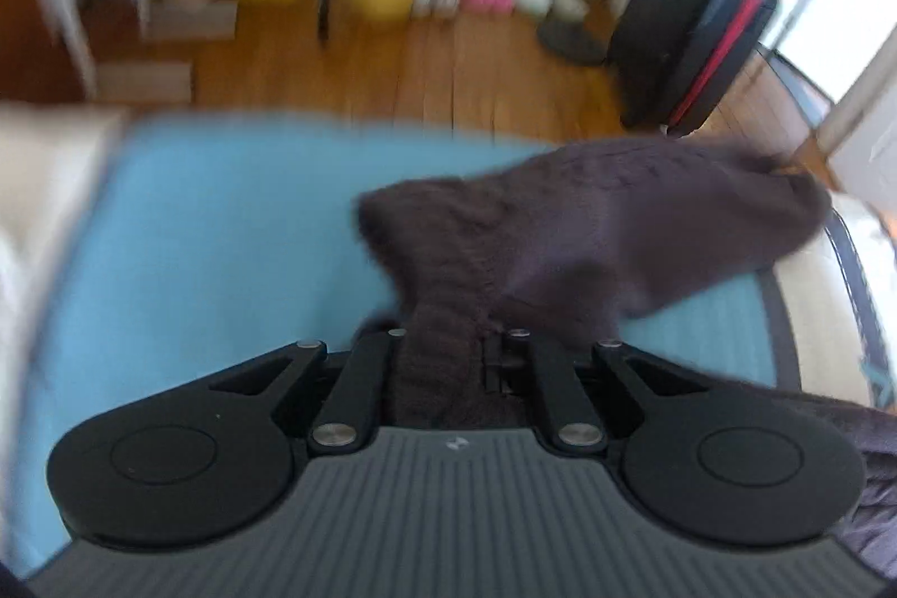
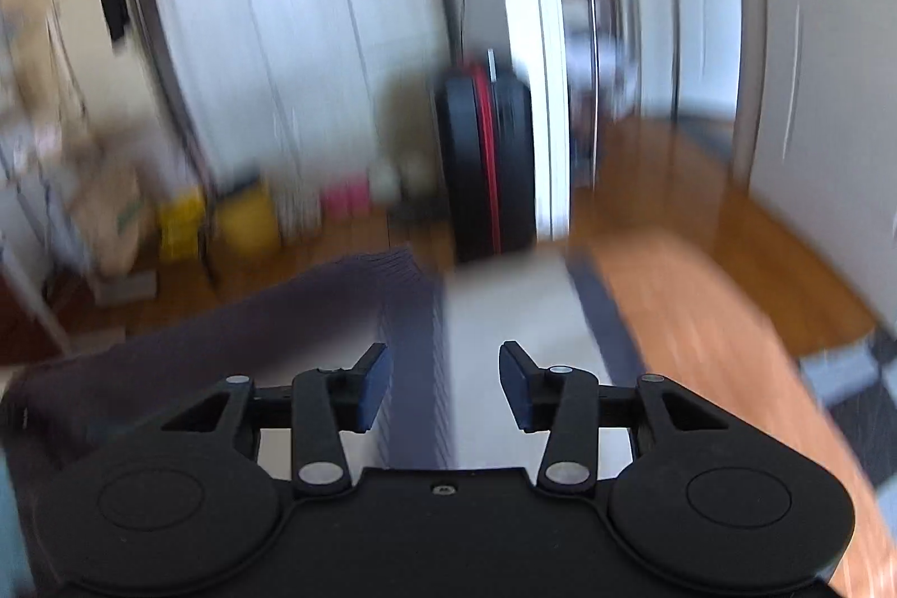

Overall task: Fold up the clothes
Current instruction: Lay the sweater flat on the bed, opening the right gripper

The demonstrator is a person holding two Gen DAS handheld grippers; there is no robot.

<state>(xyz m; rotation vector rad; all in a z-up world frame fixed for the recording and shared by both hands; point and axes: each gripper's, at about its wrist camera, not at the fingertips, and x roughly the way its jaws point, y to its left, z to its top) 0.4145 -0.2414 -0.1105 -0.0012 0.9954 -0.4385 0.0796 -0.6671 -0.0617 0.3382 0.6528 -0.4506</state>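
— What is the left gripper [image 1: 448, 346] doing?

— It is clamping a bunch of the dark purple knitted garment [image 1: 588, 228], and the knit is draping away toward the far right corner of the blue sheet [image 1: 224, 233].

— And the right gripper [image 2: 444, 385]?

— It is gaping wide with nothing between its blue pads [image 2: 374, 388]. The garment's ribbed edge is lying just left of it; the black suitcase [image 2: 488, 161] is standing beyond, on the wooden floor [image 2: 701, 217].

A home bedroom: a wooden floor [image 1: 448, 77] across the middle of the frame, white wardrobe doors [image 2: 291, 9] at upper left, a black-and-red suitcase [image 1: 695, 32] at upper right, a blue bed sheet [image 1: 213, 239] below.
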